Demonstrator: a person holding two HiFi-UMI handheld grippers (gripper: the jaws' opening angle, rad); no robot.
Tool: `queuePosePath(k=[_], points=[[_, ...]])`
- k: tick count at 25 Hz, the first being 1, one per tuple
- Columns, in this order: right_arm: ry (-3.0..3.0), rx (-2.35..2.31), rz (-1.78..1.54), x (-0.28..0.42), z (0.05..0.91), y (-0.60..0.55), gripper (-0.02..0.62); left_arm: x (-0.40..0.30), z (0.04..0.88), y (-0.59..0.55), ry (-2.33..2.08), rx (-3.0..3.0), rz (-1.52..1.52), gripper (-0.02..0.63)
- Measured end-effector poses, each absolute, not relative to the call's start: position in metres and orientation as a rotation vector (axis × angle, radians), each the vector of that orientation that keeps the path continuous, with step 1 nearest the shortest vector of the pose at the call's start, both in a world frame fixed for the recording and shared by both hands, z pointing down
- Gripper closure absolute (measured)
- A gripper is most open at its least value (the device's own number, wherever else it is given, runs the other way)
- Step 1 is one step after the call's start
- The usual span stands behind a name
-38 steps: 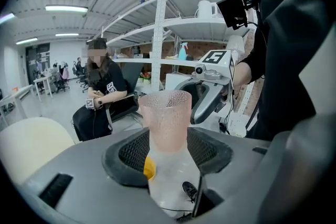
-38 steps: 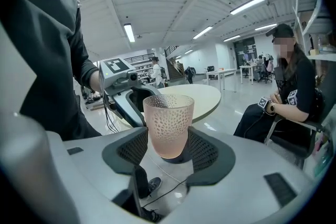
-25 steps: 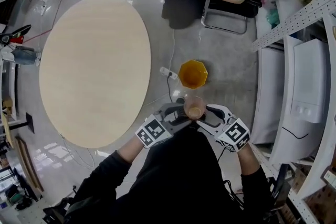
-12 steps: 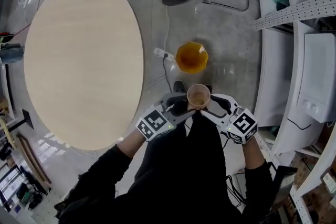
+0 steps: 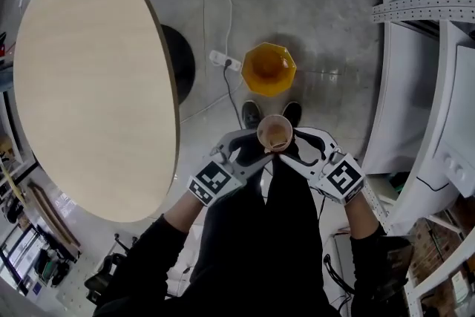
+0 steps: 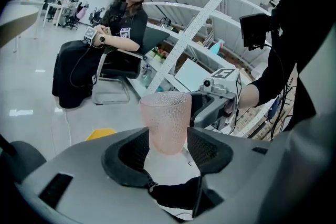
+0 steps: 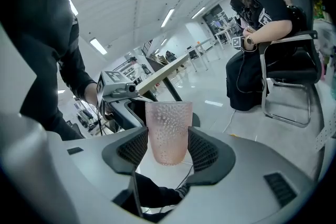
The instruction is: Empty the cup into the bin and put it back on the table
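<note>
Pink dimpled cup (image 5: 276,134): upright, mouth up, held in the air in front of the person, over the floor and not over the table. A darker patch shows at its bottom in the head view; I cannot tell what it is.
Left tool (image 5: 261,147): comes in from 8 o'clock of the cup. In the left gripper view its two black ribbed pads press the lower half of the cup (image 6: 165,120) from either side, so it is closed on the cup.
Right tool (image 5: 291,148): comes in from 4 o'clock. In the right gripper view the cup (image 7: 168,131) stands between its pads with both against its wall, also gripped.
Yellow bin (image 5: 269,69): on the grey floor at 12 o'clock of the cup, near it but apart, open side up.
Shoes (image 5: 251,113): two dark toes on the floor between the bin and the cup.
Table (image 5: 89,85): round, pale wood, at 9 o'clock of the cup, well apart from it.
Power strip (image 5: 225,61): white, on the floor at 9 o'clock of the bin, with a cable running off it.
Seated person (image 6: 113,34): in dark clothes on a metal-framed chair, beyond the bin.
</note>
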State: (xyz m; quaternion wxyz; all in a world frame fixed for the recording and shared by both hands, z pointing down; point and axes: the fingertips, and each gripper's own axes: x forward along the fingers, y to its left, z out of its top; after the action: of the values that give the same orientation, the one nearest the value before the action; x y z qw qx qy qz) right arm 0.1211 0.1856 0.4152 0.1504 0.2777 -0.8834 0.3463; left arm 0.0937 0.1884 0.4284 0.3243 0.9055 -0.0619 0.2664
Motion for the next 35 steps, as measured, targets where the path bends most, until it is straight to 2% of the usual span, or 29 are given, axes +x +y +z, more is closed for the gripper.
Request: queuePosePath(k=[19,35], points=[[-2.521,0.739,1.212,0.125,0.540,0.138,0.368,0.096,0.550,0.144,-0.276,2.184,0.597,0.374],[-2.462,0.787,1.491,0.121,0.575,0.138,0.368,0.088,0.580,0.141,-0.307,2.036,0.482,0.374]])
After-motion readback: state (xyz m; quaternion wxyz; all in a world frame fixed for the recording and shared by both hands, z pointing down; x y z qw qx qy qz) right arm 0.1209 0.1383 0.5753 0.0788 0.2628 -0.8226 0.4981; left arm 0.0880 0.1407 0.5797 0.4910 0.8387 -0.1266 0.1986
